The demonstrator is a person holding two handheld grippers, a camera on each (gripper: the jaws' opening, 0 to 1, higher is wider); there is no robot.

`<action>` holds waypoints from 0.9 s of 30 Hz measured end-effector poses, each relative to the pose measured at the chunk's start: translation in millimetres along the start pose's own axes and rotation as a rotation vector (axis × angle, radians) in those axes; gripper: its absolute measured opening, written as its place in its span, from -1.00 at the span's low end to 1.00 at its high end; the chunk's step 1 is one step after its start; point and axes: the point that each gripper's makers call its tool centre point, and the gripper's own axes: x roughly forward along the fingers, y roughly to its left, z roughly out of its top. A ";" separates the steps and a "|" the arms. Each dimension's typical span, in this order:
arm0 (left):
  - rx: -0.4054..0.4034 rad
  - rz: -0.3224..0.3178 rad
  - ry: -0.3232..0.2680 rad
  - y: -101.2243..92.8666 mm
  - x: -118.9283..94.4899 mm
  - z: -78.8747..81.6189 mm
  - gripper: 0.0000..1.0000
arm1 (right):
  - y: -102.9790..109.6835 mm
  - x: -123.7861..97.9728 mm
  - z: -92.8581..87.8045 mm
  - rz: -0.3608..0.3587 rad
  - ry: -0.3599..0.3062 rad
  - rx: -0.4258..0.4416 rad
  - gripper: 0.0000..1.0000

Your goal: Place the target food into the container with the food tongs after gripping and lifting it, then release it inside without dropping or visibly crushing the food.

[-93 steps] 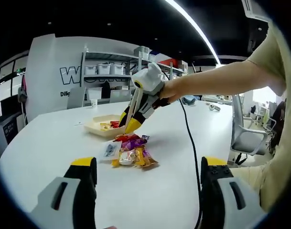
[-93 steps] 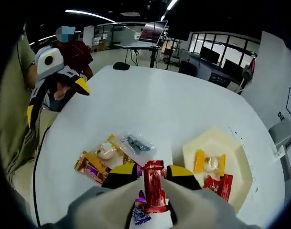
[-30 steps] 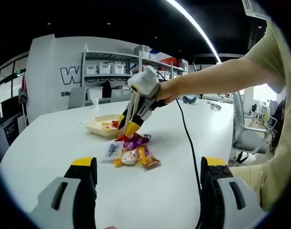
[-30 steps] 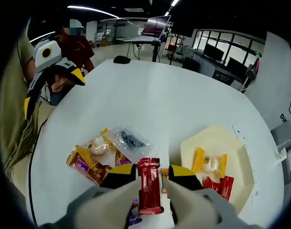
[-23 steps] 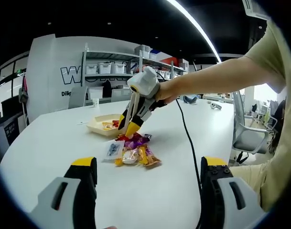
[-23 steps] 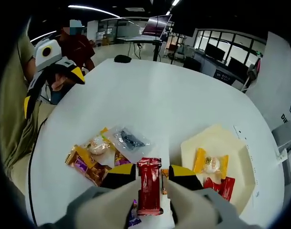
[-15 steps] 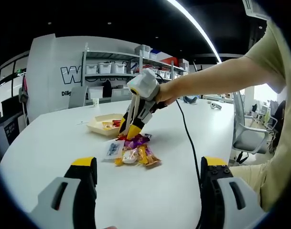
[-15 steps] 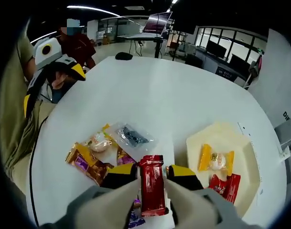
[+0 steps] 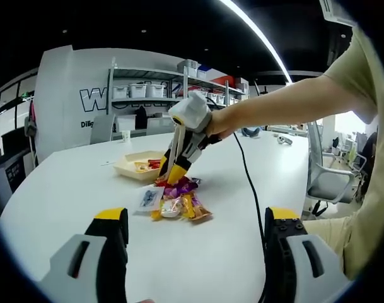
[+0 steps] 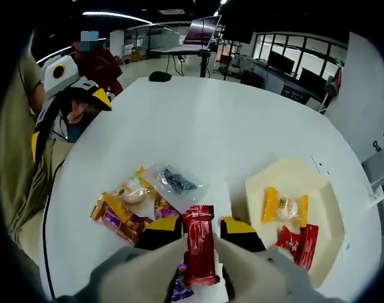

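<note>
My right gripper [image 10: 201, 228] is shut on a red wrapped snack bar [image 10: 200, 249], held upright between the yellow-tipped jaws over the snack pile. In the left gripper view this right gripper [image 9: 171, 175] hangs tips-down just above the pile [image 9: 176, 203], with a person's hand on it. The cream tray [image 10: 286, 177] lies to the right and holds a yellow wrapped candy [image 10: 283, 205] and a red packet [image 10: 299, 243]; the tray [image 9: 127, 168] also sits behind the pile. My left gripper [image 9: 197, 214] is open and empty, well short of the pile.
On the white table [image 10: 198, 126] lie a clear packet [image 10: 173, 180], a round pastry packet [image 10: 132, 189], an orange-purple bar [image 10: 116, 218] and a purple wrapper [image 10: 179, 287]. A cable [image 9: 251, 189] trails from the right gripper. Shelves and chairs stand beyond the table.
The right gripper has shifted slightly over the pile, still holding the red bar. The left gripper has stayed put and open.
</note>
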 end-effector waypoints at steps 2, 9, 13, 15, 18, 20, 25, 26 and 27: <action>0.002 -0.001 0.001 -0.5 0.4 0.0 0.75 | -1.1 -2.6 3.4 -0.007 -0.010 0.063 -0.60; 0.008 -0.006 0.000 -1.7 2.0 1.6 0.75 | -6.0 -14.5 17.4 -0.043 -0.022 0.115 -0.60; 0.012 -0.008 0.001 -2.4 2.5 2.5 0.75 | -5.1 -20.5 23.4 -0.048 -0.024 0.143 -0.61; 0.014 -0.010 0.000 -2.8 2.8 2.9 0.75 | -7.1 -24.8 27.3 -0.066 -0.024 0.144 -0.61; 0.014 -0.012 -0.001 -3.4 3.3 3.3 0.75 | -9.8 -29.6 31.1 -0.080 -0.027 0.152 -0.61; 0.015 -0.013 -0.001 -3.6 3.7 3.8 0.75 | -12.4 -32.7 33.5 -0.089 -0.027 0.171 -0.61; 0.016 -0.014 -0.002 -3.8 4.3 4.1 0.75 | -23.3 -40.6 39.0 -0.123 -0.029 0.188 -0.61; 0.015 -0.013 -0.002 -3.7 4.4 3.9 0.75 | -26.1 -41.9 39.7 -0.130 -0.030 0.190 -0.61; 0.014 -0.014 -0.003 -3.8 4.5 3.9 0.75 | -29.5 -43.4 40.4 -0.140 -0.028 0.193 -0.61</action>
